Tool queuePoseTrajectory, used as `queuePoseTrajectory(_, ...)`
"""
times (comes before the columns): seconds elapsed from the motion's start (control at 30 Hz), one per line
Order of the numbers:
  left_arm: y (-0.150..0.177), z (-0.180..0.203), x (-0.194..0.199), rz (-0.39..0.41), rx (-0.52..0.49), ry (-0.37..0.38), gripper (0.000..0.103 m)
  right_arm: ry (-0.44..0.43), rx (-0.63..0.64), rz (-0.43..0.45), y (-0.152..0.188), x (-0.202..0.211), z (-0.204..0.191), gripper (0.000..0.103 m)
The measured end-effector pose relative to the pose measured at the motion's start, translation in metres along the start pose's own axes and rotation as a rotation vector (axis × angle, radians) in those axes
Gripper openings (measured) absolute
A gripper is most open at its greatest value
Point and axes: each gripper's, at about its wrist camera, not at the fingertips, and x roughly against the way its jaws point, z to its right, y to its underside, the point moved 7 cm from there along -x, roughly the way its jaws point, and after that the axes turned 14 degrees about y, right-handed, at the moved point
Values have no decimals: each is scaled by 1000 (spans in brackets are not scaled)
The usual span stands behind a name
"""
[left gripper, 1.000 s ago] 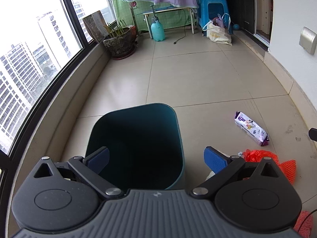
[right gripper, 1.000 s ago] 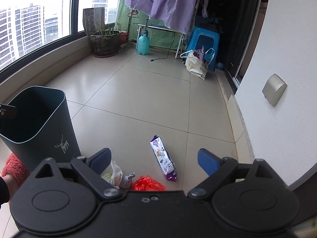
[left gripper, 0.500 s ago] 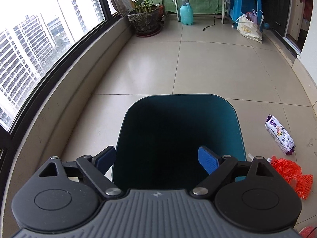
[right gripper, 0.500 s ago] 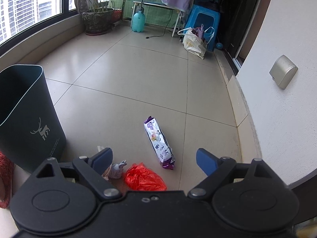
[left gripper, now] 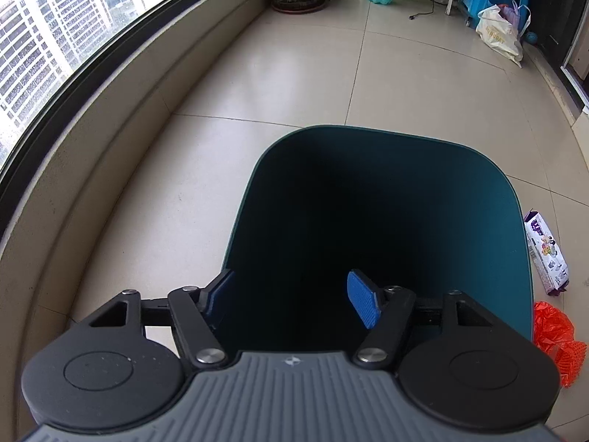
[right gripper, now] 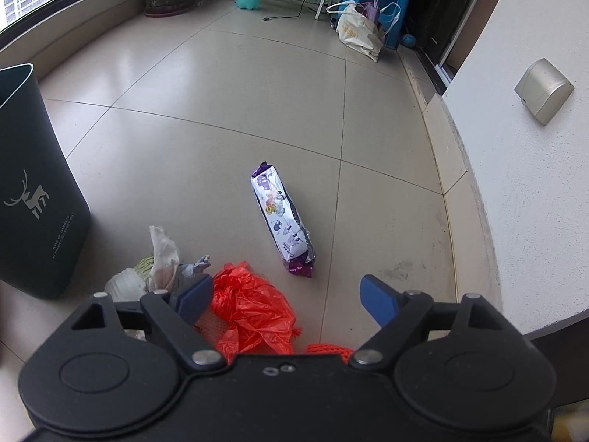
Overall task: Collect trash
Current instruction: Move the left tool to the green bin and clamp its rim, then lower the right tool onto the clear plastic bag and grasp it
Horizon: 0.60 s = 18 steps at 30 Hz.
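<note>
Beige floor tiles (right gripper: 228,84) run along a curved window wall (left gripper: 121,84). The left gripper (left gripper: 291,296) hangs over the dark teal bin (left gripper: 386,154), its jaws narrowing but empty. The right gripper (right gripper: 285,294), jaws spread, is above a crumpled red bag (right gripper: 254,305), beside a purple-white snack packet (right gripper: 281,217) and wadded tissue (right gripper: 158,261).

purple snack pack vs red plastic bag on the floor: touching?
Apart. The right wrist view shows bare tile between the purple snack pack and the red plastic bag.
</note>
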Motion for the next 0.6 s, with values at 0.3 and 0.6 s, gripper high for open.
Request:
queuePoseTrajectory(0.3, 10, -6, -15, -44, 7, 37, 35, -10, 28, -20, 5, -10, -8, 86)
queuePoseTrajectory(0.6, 14, -17, -34, -80, 46, 50, 11, -21, 36, -19, 5, -9, -14, 83)
